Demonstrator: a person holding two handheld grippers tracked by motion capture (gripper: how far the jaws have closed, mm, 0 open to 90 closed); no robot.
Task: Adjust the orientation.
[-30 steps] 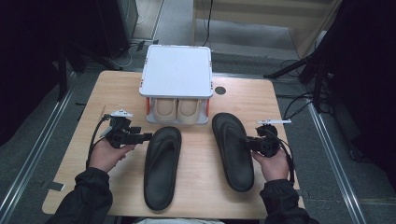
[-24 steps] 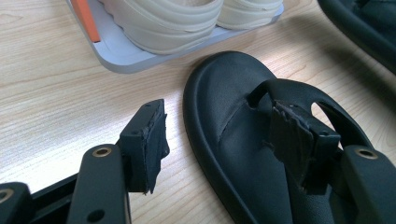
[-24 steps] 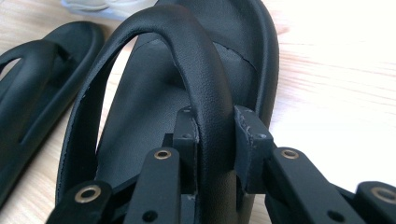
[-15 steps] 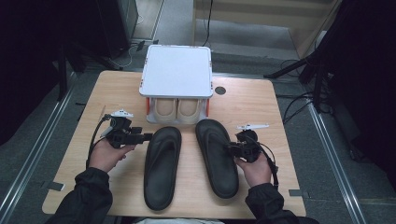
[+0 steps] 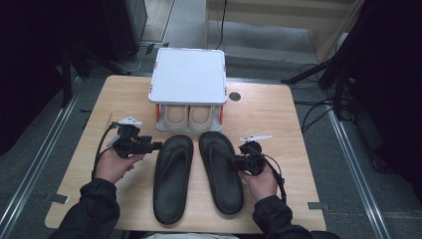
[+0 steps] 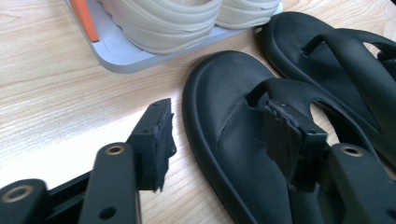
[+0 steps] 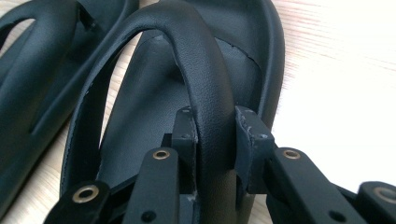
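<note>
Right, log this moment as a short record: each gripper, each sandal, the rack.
left gripper: jaws have just been closing, astride the outer rim of the left sandal, pads not pressing yet
right gripper: shut on the strap of the right sandal
sandals: black, side by side on the table, toes toward the rack
rack: white top, a beige pair underneath
</note>
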